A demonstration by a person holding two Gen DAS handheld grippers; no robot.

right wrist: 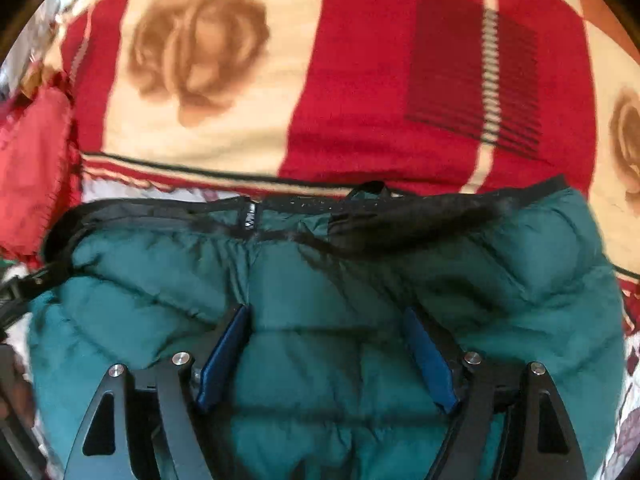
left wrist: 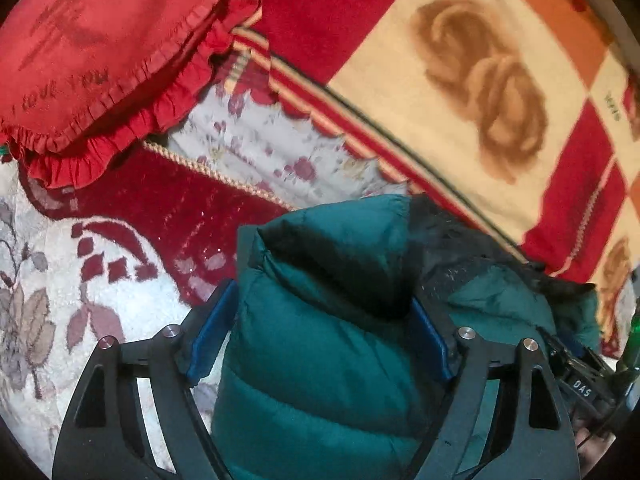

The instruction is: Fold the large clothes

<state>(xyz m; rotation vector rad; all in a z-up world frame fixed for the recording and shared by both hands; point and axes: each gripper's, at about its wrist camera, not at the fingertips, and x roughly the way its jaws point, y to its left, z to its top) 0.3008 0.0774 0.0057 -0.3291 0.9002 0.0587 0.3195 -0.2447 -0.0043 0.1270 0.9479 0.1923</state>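
Jacket teal, puffy, on patterned blanket | left gripper jaws spread around a padded fold, not pinching | right gripper jaws spread above quilting | soft, springy, likely slippery; grip black-trimmed edge

Jacket: dark teal quilted puffer with stitched horizontal baffles, black trim and black lining along its far edge, a small hanging loop at the middle of that edge. It lies bunched and partly folded on the bed, its trimmed edge just beside the striped border of the red-and-cream blanket. One padded end, seen from the left wrist, stands humped up, near the blanket's border and well short of its rose print.
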